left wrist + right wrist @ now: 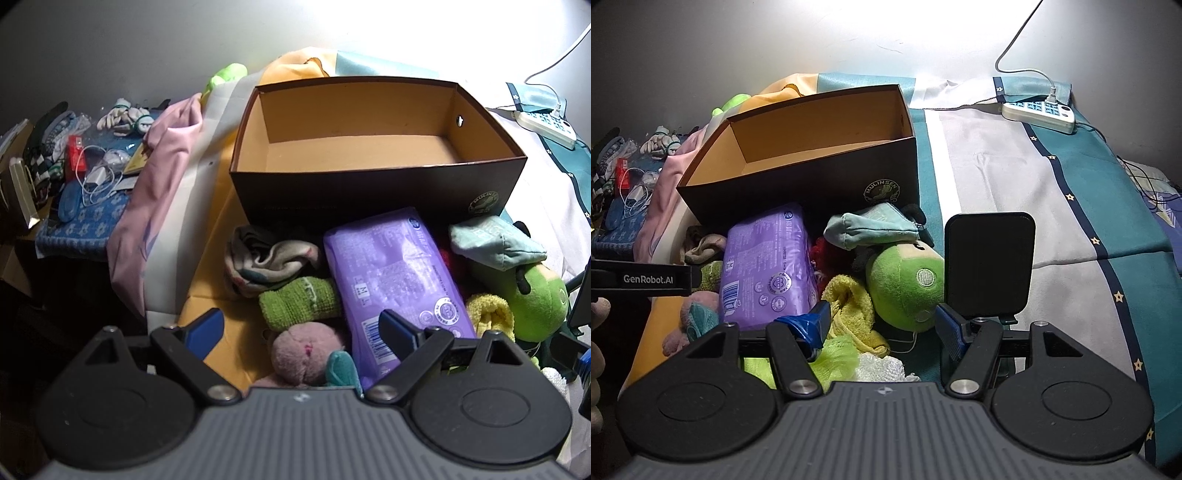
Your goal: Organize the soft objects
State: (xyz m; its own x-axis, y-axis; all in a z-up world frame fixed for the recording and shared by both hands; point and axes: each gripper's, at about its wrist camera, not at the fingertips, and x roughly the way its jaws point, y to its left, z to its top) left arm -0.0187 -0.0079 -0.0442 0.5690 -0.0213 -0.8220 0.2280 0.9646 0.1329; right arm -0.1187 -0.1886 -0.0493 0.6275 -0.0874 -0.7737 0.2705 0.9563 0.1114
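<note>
Lying lengthwise toward the box, purple pack, barcode end nearest

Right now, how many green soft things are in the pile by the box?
3: a green plush right of the purple pack, a knit roll left of it, and mesh nearest the right gripper. More may hide underneath.

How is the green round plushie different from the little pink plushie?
The green round plush toy looks bigger than the pink plush toy. The green one lies right of the purple plastic pack, the pink one left of it. Both are soft and lie outside the open brown cardboard box.
</note>
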